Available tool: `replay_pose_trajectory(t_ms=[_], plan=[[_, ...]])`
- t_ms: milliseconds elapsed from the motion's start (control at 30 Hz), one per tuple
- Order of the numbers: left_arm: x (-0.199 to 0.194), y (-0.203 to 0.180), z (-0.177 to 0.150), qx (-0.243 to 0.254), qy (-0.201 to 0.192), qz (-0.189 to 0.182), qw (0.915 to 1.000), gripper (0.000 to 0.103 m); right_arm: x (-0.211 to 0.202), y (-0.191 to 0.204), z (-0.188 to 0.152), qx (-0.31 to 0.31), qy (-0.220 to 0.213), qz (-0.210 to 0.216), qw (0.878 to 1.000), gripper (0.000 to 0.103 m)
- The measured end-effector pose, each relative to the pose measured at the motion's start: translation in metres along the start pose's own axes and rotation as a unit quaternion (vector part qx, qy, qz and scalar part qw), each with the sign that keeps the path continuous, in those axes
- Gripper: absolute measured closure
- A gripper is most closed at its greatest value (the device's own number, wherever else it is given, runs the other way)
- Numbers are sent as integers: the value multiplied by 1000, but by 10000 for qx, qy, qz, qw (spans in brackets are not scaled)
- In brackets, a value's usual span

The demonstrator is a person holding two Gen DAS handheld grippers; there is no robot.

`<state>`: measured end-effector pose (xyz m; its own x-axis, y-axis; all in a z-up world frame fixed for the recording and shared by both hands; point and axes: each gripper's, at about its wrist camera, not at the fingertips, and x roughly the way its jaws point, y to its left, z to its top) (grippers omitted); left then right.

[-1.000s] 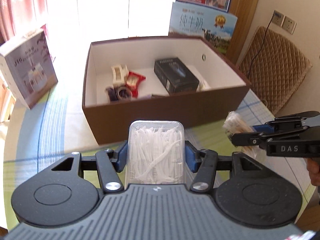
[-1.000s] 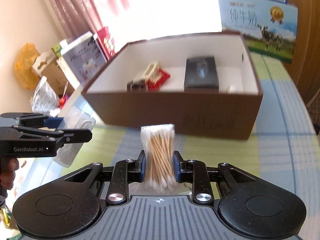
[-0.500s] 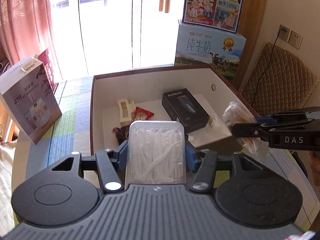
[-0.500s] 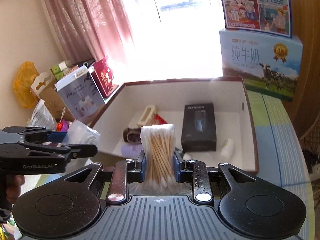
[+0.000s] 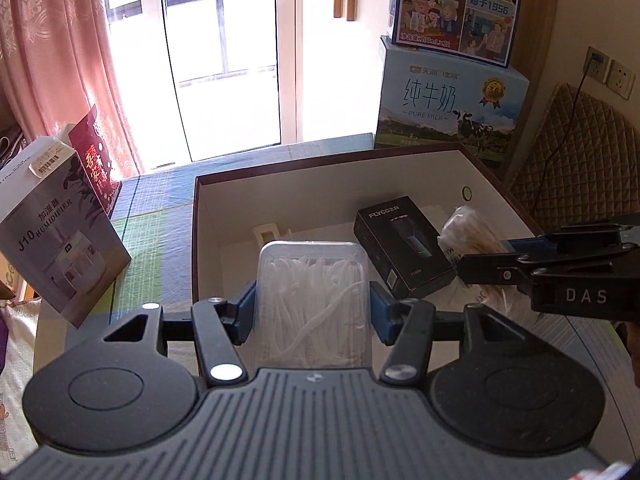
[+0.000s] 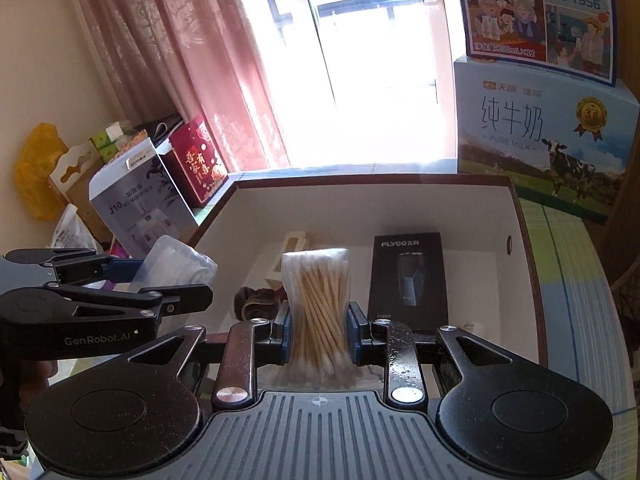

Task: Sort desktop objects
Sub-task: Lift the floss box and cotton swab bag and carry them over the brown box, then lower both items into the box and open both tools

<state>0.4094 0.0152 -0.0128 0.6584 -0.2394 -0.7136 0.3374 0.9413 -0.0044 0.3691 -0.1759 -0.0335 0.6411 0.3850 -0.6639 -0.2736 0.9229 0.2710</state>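
My left gripper (image 5: pixel 312 308) is shut on a clear plastic box of white floss picks (image 5: pixel 312 292), held over the near left part of the open brown box (image 5: pixel 320 168). My right gripper (image 6: pixel 318 328) is shut on a clear bag of cotton swabs (image 6: pixel 318 304), held above the brown box (image 6: pixel 360 184) near its front wall. Each gripper shows in the other's view: the right gripper (image 5: pixel 480 268) with its swab bag (image 5: pixel 468 232), the left gripper (image 6: pixel 176 296) with its floss box (image 6: pixel 176 264). Inside the box lie a black shaver carton (image 6: pixel 408 276), a cream holder (image 6: pixel 294 244) and a dark bundle (image 6: pixel 256 300).
A humidifier carton (image 5: pixel 52 236) and a red packet (image 5: pixel 94 164) stand left of the brown box. Milk cartons (image 5: pixel 452 108) are stacked behind it. A quilted chair back (image 5: pixel 576 160) is at the right. The striped tablecloth (image 6: pixel 576 280) runs along the box's right side.
Both grippers have risen and moved forward with their loads, from in front of the box's near wall to above its inside. Neither has let go.
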Motion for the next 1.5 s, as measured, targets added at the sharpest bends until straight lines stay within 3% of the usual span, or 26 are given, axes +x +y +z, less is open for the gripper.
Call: replay_pose_trajectory(t_ms=[900,1400,1433,1500], plan=[[96,24,25,-135,627,66,9979,51,99,-17,26,402,573,-182,9974,79],[117,37,30,-215,716,144,9971,51,130,-24,34,393,619,-137,9972,79],[117,38,31,-226,714,144,9971,51,129,-25,35,407,576,-132,9974,78],[117,39,32,-222,702,150,9972,51,127,-27,35,476,487,-98,9976,67]])
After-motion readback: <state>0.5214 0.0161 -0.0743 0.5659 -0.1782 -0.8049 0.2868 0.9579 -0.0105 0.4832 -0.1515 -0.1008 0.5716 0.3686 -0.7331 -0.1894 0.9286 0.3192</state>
